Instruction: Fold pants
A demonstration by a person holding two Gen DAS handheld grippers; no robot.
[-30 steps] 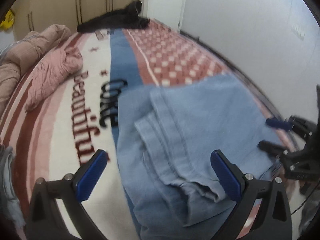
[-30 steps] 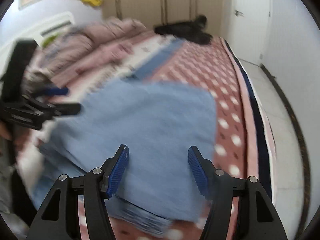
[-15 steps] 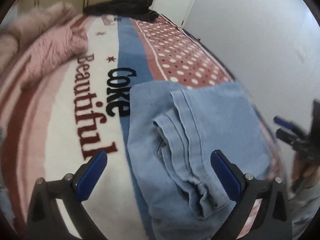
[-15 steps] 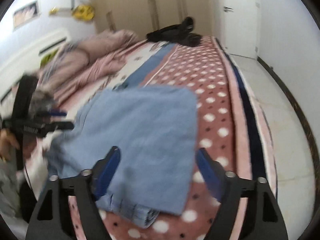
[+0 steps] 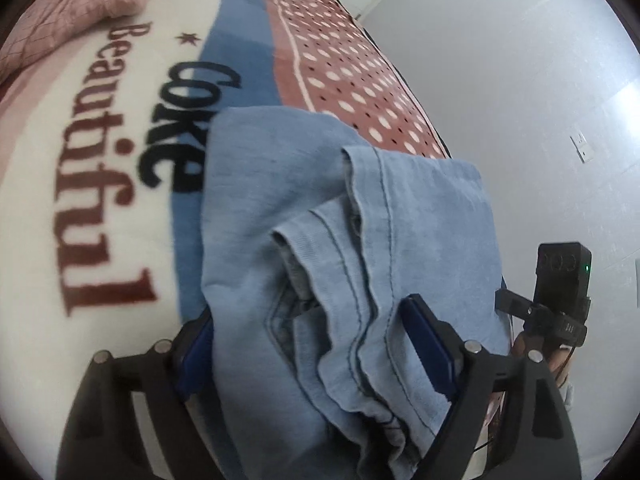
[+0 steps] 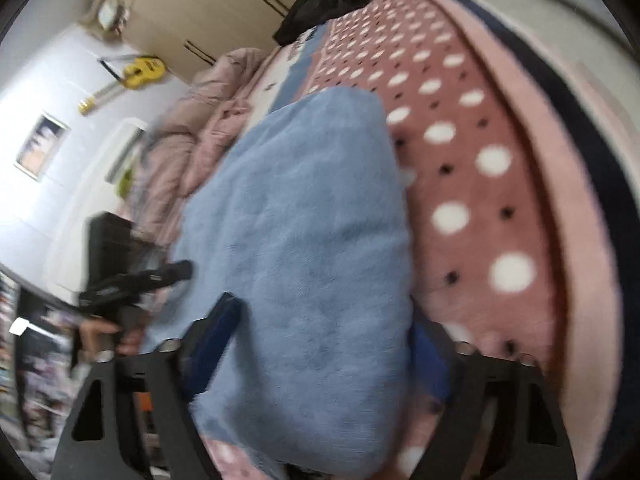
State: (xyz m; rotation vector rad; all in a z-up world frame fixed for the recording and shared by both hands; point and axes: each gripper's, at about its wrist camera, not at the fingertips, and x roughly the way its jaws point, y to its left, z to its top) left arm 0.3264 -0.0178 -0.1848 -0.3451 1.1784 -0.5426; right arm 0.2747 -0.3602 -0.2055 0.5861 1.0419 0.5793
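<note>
Left gripper (image 5: 316, 344): nearest item in the left wrist view, jaws spread to either side of the near end of the pants (image 5: 320, 240), one blue pad at each edge of the stacked denim; the jaws have just been closing, with the fabric between them, but whether the pads press yet cannot be told. The straddle suits a grab of the whole layered end for a further fold. Right gripper (image 6: 320, 344): likewise set astride the near end of the same pants in the right wrist view, left pad lying on top of the cloth, right pad half hidden at its edge; jaws have just been closing, grip not confirmed in the blur. Pants: light blue denim, already folded into a stacked rectangle, seams and hems bunched at the near left, lying on the bed blanket (image 5: 100, 200) across its blue stripe and polka-dot band, near the bed's right edge. Beyond: pink quilt (image 5: 72, 12) at far left, dark garment (image 6: 320, 4) at the far end of the bed. Against the earlier frames, both grippers have dropped from above the cloth down onto its near end, and the pants fill far more of each view.
</note>
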